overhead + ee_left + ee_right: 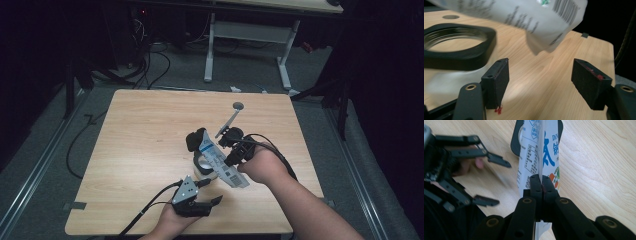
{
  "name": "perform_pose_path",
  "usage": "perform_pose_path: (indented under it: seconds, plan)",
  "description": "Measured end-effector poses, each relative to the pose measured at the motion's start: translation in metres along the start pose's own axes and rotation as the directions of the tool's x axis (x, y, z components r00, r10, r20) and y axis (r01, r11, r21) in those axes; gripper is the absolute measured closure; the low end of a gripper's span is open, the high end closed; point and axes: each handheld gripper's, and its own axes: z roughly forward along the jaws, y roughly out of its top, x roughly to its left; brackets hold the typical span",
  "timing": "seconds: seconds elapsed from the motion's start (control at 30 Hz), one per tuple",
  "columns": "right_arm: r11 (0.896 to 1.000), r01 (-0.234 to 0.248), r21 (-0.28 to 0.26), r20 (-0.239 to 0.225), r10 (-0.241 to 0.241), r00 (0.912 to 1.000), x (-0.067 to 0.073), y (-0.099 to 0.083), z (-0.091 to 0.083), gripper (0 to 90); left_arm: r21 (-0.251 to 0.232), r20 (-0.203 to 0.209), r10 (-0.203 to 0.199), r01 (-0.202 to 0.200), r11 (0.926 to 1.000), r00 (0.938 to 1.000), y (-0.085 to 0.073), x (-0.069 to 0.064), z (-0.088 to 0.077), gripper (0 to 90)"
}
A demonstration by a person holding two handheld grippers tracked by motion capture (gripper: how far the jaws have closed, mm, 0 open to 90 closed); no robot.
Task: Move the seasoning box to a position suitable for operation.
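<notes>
Left gripper jaws spread, nothing between; white packet hangs just ahead and above, black ring ahead to its left on table. Right gripper jaws pressed together, pinching packet edge. Ring partly hidden behind packet. Packet print blurred, top cut off.

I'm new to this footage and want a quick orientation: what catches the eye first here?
First, the white printed pouch, clamped at its edge by the right gripper and held slanting above the wooden table. Under it lies a black threaded ring on the table near its middle. At the table's near edge, the left gripper has its jaws wide apart with nothing between them.
</notes>
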Motion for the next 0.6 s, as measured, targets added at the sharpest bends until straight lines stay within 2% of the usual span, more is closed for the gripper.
perform_pose_path:
  seconds: [0.03, 0.13, 0.23, 0.33, 0.37, 0.43, 0.6]
  plan:
    - [1.000, -0.012, -0.002, 0.001, 0.012, 0.9999, 0.000, -0.001, 0.000, 90.0, 0.003, -0.007, 0.000, 0.000, 1.0000, 1.0000, -0.001, 0.002, -0.004, 31.0]
    - [1.000, -0.012, -0.005, 0.002, 0.012, 0.9999, 0.000, -0.002, -0.001, 90.0, -0.002, -0.037, 0.004, -0.004, 1.0000, 0.9993, -0.003, 0.009, -0.015, 32.3]
    - [1.000, -0.006, -0.001, 0.000, 0.006, 1.0000, 0.000, -0.004, 0.001, 90.0, 0.012, -0.066, -0.006, 0.007, 0.9999, 0.9978, -0.008, 0.019, -0.024, 32.5]
    - [1.000, -0.003, 0.005, 0.003, 0.003, 1.0000, 0.001, -0.004, 0.004, 90.0, 0.042, -0.108, 0.016, -0.012, 0.9991, 0.9940, -0.013, 0.027, -0.034, 33.2]
    - [1.000, -0.012, 0.006, 0.002, 0.012, 0.9999, 0.001, -0.004, 0.004, 90.0, 0.047, -0.115, 0.018, -0.013, 0.9988, 0.9932, -0.014, 0.030, -0.036, 33.3]
    - [1.000, 0.004, -0.003, 0.002, -0.004, 1.0000, -0.001, -0.003, 0.006, 90.0, 0.052, -0.126, 0.010, -0.004, 0.9986, 0.9920, -0.014, 0.034, -0.040, 33.6]
    - [1.000, 0.008, -0.002, -0.003, -0.008, 1.0000, 0.001, -0.003, 0.008, 90.0, 0.056, -0.154, 0.008, 0.001, 0.9984, 0.9881, -0.016, 0.045, -0.052, 33.9]
